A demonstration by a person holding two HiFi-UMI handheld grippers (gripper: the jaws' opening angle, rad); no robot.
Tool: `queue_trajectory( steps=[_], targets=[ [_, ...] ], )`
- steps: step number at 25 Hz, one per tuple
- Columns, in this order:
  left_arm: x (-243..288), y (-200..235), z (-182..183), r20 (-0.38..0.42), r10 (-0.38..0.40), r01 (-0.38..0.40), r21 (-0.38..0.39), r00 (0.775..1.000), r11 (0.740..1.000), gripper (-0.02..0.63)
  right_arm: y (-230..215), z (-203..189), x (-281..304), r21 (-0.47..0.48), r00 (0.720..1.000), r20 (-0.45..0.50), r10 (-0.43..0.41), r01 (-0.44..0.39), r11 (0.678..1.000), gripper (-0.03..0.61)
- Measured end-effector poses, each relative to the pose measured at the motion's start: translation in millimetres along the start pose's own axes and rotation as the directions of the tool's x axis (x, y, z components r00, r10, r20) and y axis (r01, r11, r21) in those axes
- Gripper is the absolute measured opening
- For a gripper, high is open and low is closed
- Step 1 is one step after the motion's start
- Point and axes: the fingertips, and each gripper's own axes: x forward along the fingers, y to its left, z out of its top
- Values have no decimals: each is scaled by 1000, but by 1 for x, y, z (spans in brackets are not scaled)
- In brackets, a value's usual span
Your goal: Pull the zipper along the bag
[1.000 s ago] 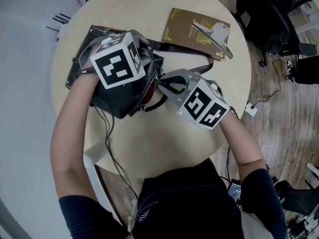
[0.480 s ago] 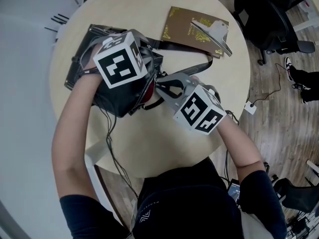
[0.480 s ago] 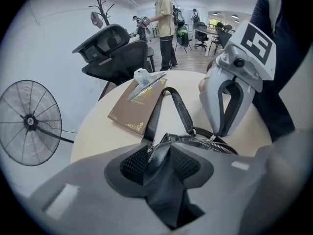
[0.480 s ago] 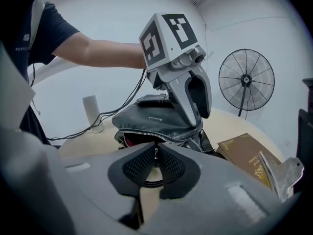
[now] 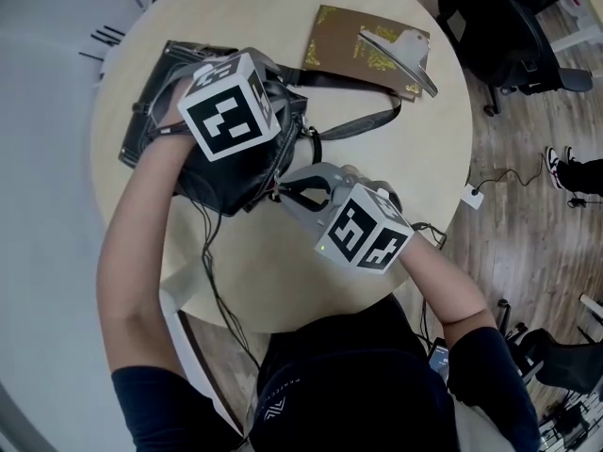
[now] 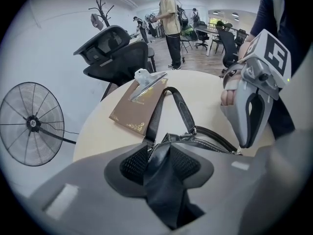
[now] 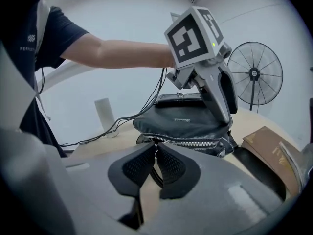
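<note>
Pinching a soft fold of the black leather bag (image 6: 164, 190), the left gripper (image 6: 161, 153) points steeply down, its ribbed pads clamped on the hide. Just ahead of the right gripper (image 7: 155, 148), the silver-toothed zipper (image 7: 190, 142) curves along the bag's top. Its small pull (image 7: 153, 143) is nipped between jaws that have just been easing apart slightly. That hand tilts gently downward over the round, pale wooden table (image 5: 377, 168).

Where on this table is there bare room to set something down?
Bare table shows on the right, bordered by the book, the strap and the rim. A second patch lies at the near edge, in front of the bag, though cables cross it. The far left is crowded by the bag.
</note>
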Motion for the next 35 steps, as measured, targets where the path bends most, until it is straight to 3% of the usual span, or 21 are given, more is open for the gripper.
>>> queue_trajectory(
  steps=[19, 21, 23, 24, 26, 27, 30, 35],
  targets=[
    [-3, -1, 2, 105, 90, -94, 33, 990, 995, 164, 28, 2, 12, 29, 997, -8, -72, 72, 997, 28],
    [-3, -1, 2, 112, 106, -110, 28, 988, 994, 166, 44, 5, 15, 48, 1000, 4, -6, 6, 999, 28],
    [-4, 4, 1, 117, 143, -145, 8, 983, 989, 163, 95, 6, 27, 67, 984, 15, 178, -179, 982, 2],
    [-5, 7, 0, 120, 162, -162, -10, 980, 987, 162, 120, 0, 37, 35, 975, -12, 220, -220, 975, 2],
    [-9, 11, 1, 137, 178, -175, -30, 974, 984, 166, 137, -18, 53, -73, 986, -82, 147, -153, 985, 2],
    [-12, 11, 3, 153, 184, -182, -25, 971, 983, 169, 132, -21, 55, -67, 992, -72, 107, -112, 992, 2],
    [-21, 8, 5, 196, 223, -224, -14, 955, 974, 176, 94, -13, 40, 88, 1000, 27, 12, -14, 996, 3],
    [-26, -1, 3, 209, 251, -246, -52, 945, 968, 198, 57, -13, 16, 153, 989, 42, -139, 131, 979, 3]
  ],
)
